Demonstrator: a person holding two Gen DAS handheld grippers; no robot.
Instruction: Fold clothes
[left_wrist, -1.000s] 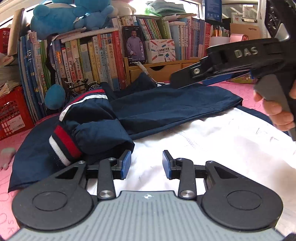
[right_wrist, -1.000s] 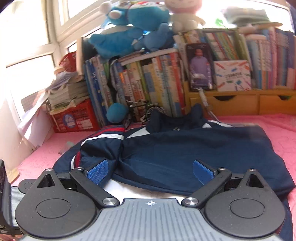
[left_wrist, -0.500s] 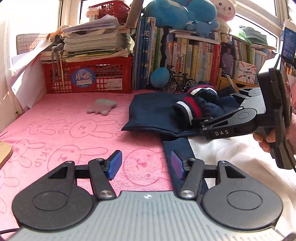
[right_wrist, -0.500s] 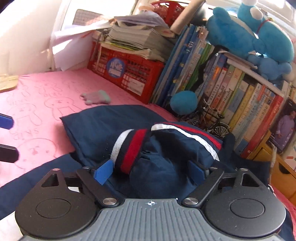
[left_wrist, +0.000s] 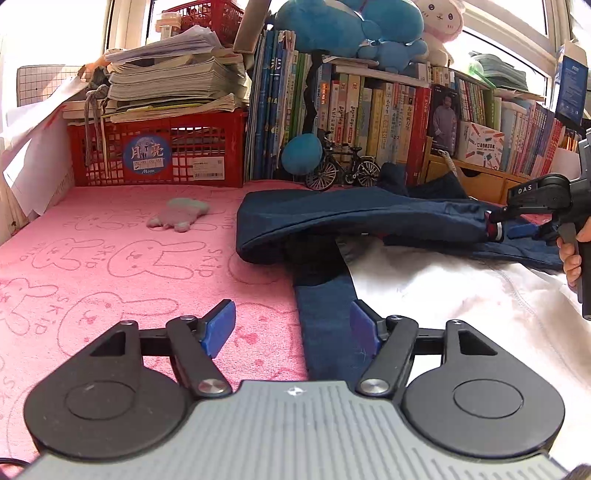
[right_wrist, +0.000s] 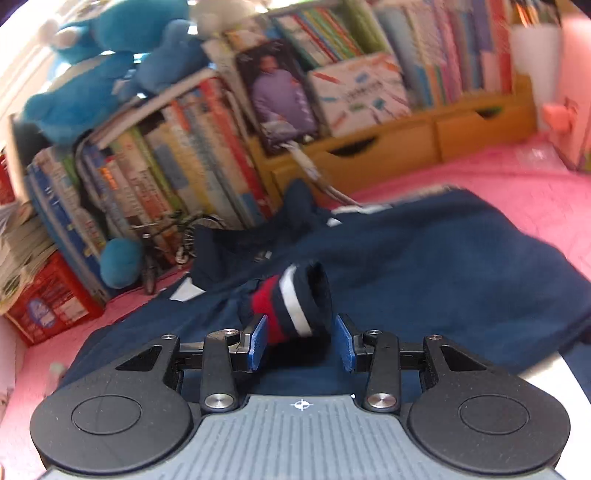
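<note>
1. Right gripper (right_wrist: 301, 341): its jaws have just been closing around the striped cuff (right_wrist: 291, 302) of the navy jacket (right_wrist: 424, 273). The cuff sits between the pads; the left pad touches the red band, while a sliver of gap shows at the right pad. In the left wrist view the sleeve (left_wrist: 369, 218) hangs stretched from this gripper, so I judge the cuff gripped.
2. Left gripper (left_wrist: 291, 328): its jaws have just been opening and now stand apart, pressing on nothing. One pad hangs over the pink towel (left_wrist: 110, 258), the other over the jacket's navy edge strip (left_wrist: 325, 306).
3. Change since a second ago: the sleeve, then bunched in a heap on the jacket's left side, is now drawn out across the body toward the right. The left wrist view has swung from the garment's middle to its left edge.
4. Meaning for the task: in my judgement the sleeve fold is under way, not finished; the cuff is not yet laid down.
5. Location: the jacket lies on the pink towel before the bookshelf, white lining (left_wrist: 443, 288) facing up nearest the person.
6. Legible writing: "DAS" on the right gripper's arm (left_wrist: 524, 190); "Moon" beneath two Chinese characters on the red crate's (left_wrist: 159, 147) round sticker; "SKID" beside the towel's rabbit outlines. Book spines are too small to read.
</note>
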